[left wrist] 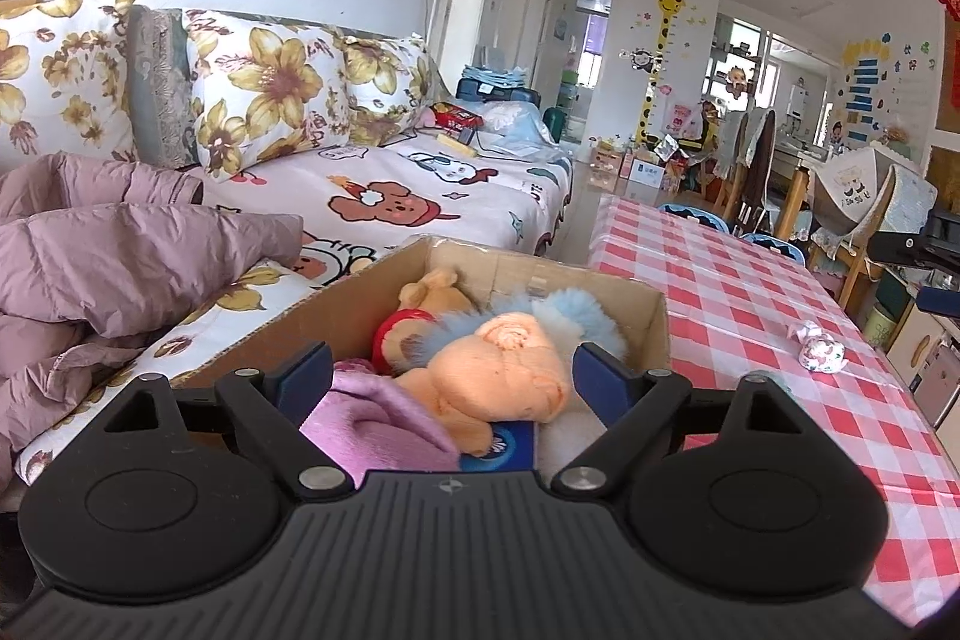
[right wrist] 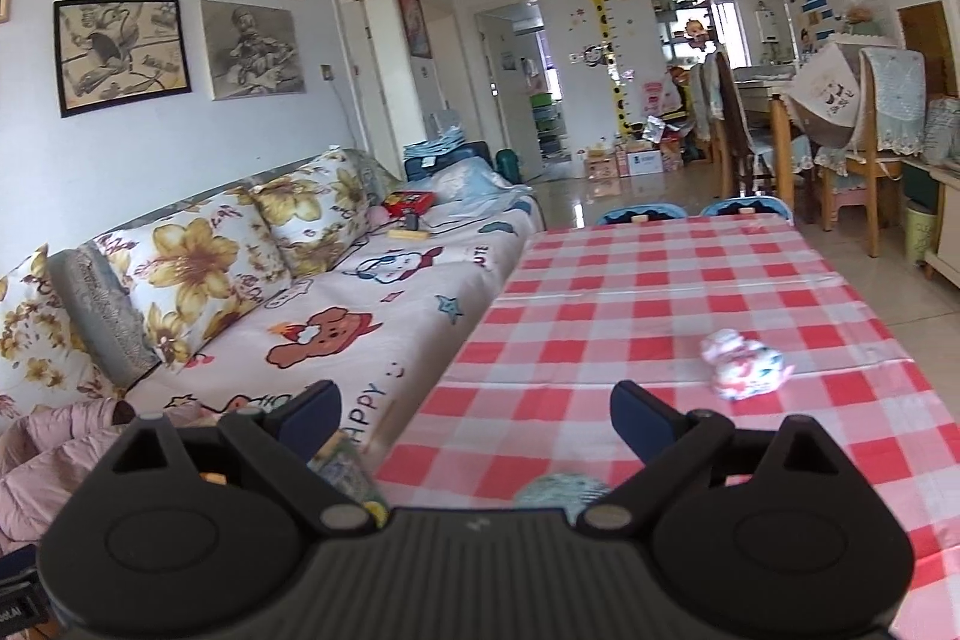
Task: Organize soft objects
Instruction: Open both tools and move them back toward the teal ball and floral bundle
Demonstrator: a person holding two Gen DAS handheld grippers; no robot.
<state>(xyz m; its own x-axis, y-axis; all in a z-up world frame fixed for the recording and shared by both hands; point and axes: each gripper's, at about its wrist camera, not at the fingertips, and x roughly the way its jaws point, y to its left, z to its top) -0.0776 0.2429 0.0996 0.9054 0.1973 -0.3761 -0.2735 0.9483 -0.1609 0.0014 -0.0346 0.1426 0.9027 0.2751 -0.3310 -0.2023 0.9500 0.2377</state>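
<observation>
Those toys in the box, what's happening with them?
Someone is tidying soft things into a cardboard box on the checked table. The left hand-held gripper is open over the box, with an orange plush toy and a purple cloth lying loose inside. The right hand-held gripper is open too and holds nothing. One small patterned soft bundle is on the table, outside the box.

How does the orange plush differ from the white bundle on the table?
The orange plush lies in the cardboard box, packed among other soft toys; the white bundle sits alone on the checked tablecloth. The plush is plain orange; the bundle is white with pink and blue print. Both look soft, and no tool holds either.
</observation>
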